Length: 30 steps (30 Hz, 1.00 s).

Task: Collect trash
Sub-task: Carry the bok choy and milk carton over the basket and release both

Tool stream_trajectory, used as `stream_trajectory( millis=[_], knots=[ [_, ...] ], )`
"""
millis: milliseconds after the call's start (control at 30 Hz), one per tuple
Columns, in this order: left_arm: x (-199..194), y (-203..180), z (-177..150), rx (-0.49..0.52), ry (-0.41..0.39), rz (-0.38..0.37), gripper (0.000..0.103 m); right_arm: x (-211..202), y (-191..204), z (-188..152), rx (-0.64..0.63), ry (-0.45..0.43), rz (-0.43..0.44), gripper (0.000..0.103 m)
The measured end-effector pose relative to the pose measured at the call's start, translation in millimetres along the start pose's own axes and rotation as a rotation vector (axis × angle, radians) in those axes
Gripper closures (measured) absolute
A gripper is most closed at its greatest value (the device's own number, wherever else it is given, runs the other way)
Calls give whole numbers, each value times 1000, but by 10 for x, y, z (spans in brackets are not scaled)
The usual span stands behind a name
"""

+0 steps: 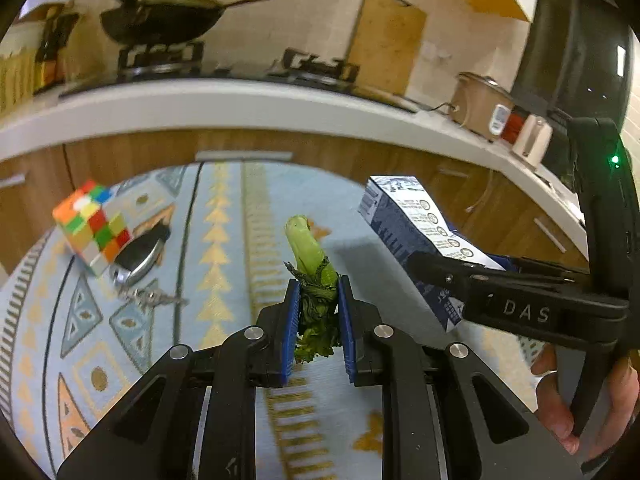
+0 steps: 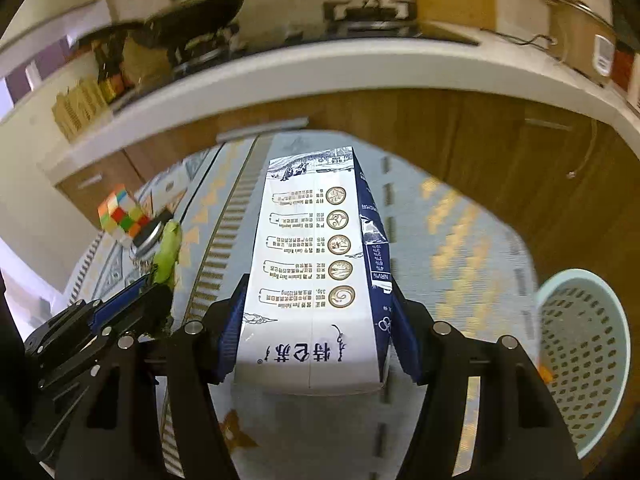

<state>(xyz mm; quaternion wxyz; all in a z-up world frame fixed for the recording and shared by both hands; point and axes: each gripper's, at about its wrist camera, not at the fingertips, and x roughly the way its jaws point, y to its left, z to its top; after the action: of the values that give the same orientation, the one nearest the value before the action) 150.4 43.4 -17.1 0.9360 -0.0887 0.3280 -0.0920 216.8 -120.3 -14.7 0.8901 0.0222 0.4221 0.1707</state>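
A patterned pale-blue rug (image 1: 224, 240) lies before wooden cabinets (image 1: 360, 160) under a white countertop (image 1: 240, 108).

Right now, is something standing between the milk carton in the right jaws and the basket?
Nothing visible: the milk carton is lifted above the patterned cloth, and only bare cloth lies toward the basket.

Left gripper (image 1: 318, 312) pads clamp a wilted green vegetable stalk (image 1: 310, 256) above the patterned rug (image 1: 224, 240); right gripper (image 1: 420, 268) grips a milk carton (image 1: 404, 216); puzzle cube (image 1: 92, 226) near rug's left edge.
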Motion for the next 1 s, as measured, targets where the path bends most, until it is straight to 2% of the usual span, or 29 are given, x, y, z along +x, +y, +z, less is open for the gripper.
stream_trajectory(
  millis=[200, 500, 733, 1000],
  knots=[
    [-129, -431, 121, 69, -36, -51, 86, -533, -384, -22, 69, -106, -20, 44],
    [-44, -1271, 216, 170, -39, -168, 86, -1310, -1088, -220, 162, -233, -138, 44],
    [141, -1807, 119, 223, 14, -258, 86, -1595, -1705, -525, 284, -254, -202, 44],
    [469, -2250, -88, 248, 112, -338, 86, -1599, -2330, -980, 436, -203, -255, 44]
  ],
)
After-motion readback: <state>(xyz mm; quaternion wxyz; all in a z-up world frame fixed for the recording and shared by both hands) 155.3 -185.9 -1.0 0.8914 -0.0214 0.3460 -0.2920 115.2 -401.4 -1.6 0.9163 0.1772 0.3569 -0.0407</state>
